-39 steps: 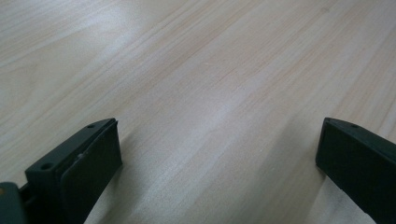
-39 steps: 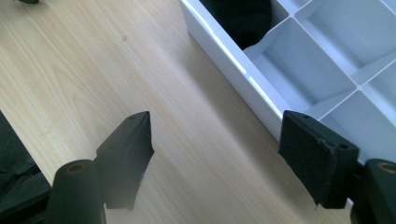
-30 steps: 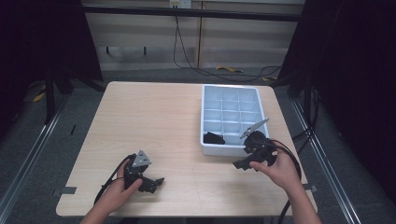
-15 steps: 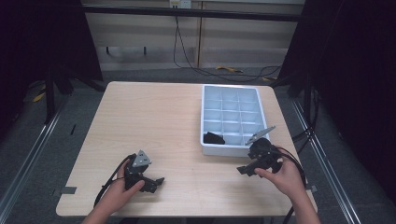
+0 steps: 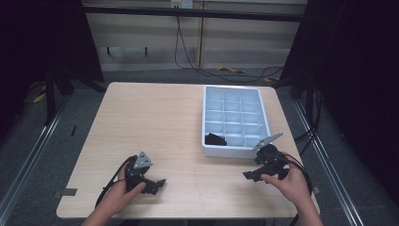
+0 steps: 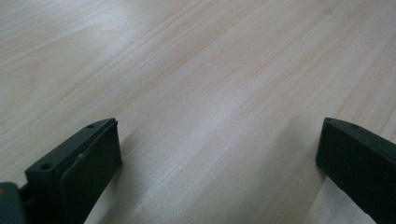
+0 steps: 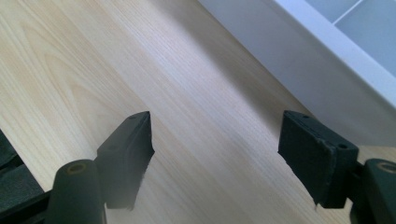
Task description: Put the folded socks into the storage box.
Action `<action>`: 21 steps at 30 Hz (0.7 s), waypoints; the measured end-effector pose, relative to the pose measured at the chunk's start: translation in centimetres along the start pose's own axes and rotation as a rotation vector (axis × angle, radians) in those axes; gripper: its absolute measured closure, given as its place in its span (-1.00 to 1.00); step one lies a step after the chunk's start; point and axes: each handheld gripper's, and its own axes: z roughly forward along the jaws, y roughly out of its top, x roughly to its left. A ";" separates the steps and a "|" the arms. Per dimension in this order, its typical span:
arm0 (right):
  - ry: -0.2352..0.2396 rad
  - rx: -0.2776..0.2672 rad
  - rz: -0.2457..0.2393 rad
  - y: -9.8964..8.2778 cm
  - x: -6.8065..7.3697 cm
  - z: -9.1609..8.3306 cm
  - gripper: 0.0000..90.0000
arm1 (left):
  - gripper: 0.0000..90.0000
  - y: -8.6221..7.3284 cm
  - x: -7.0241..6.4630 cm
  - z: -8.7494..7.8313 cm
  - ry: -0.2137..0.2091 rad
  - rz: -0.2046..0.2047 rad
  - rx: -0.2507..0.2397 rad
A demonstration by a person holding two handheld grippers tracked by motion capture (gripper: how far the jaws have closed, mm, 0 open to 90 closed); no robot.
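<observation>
On the pale wooden table [image 5: 179,122] the small black object [image 5: 215,139] lies in the near-left compartment of the grey divided tray [image 5: 234,150]. Both hand-held grippers stand spread and empty (left hand-held gripper [image 5: 157,184] near the front edge, right hand-held gripper [image 5: 248,175] just beside the tray); reaching in from so close, I judge, the right one's wide jaws could catch the tray's wall and shove it.

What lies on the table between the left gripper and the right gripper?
Nothing: in the high view, only bare light wooden table lies between the left gripper and the right gripper.
</observation>
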 end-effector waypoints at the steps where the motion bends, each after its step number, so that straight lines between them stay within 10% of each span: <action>1: -0.001 0.001 0.004 -0.2 0.0 0.0 -0.43 | -1.00 0.0 0.0 0.0 0.000 0.000 0.000; 21: -0.030 0.018 -0.008 -2.3 -0.5 1.5 -0.43 | -1.00 0.0 -0.1 0.0 0.004 -0.001 0.004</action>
